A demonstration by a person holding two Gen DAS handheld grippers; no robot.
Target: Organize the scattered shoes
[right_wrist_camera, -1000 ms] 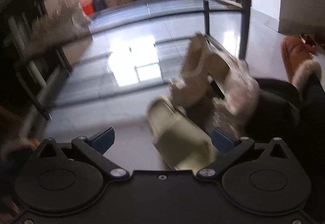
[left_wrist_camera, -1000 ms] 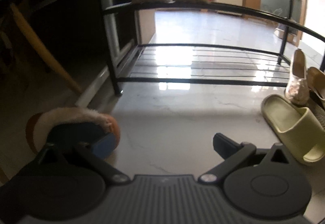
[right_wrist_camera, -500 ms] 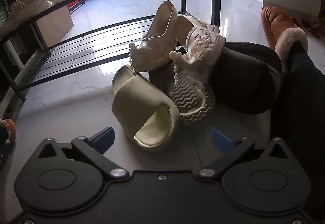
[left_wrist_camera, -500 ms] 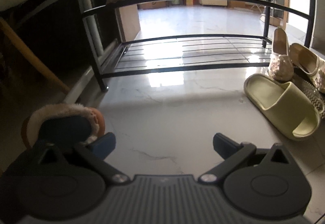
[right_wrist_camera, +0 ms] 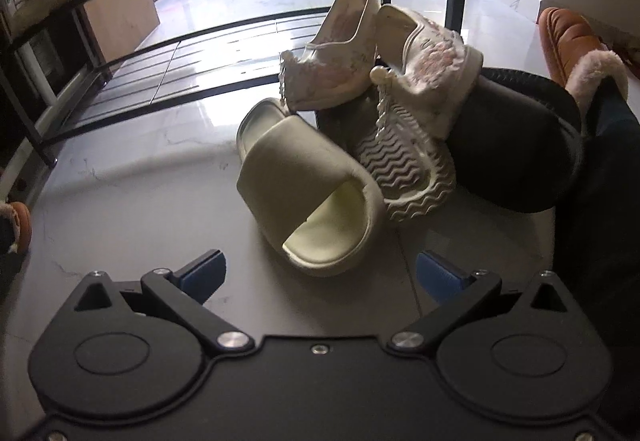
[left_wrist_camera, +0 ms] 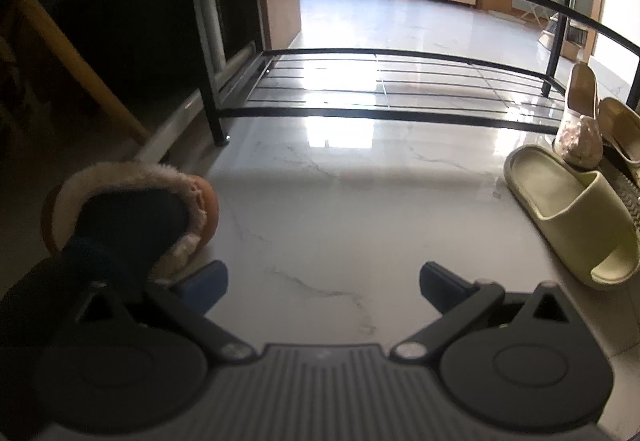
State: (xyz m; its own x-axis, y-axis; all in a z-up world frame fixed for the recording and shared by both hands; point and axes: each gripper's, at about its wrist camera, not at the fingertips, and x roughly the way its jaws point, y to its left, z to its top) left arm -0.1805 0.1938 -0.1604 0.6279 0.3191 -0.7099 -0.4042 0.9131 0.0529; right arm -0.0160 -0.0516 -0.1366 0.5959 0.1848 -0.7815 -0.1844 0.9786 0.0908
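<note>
Your right gripper [right_wrist_camera: 320,273] hangs low over the floor [right_wrist_camera: 132,201] with its fingers [right_wrist_camera: 204,269] spread and empty, just short of the pale green slide [right_wrist_camera: 308,185]. That slide lies in a heap with an upturned slide [right_wrist_camera: 404,169], a black slide [right_wrist_camera: 516,145] and two embroidered flats [right_wrist_camera: 340,53], right at the shoe rack [right_wrist_camera: 224,37]'s front rail. Your left gripper [left_wrist_camera: 322,281] is likewise spread, holding nothing, beside your fur-lined slipper [left_wrist_camera: 140,209].

Hidden and cut-off shoes

An upturned pale slide [right_wrist_camera: 404,177] lies half buried under the embroidered flats [right_wrist_camera: 424,69]; at three o'clock in the left wrist view, the frame crops one tan flat [left_wrist_camera: 622,133].
</note>
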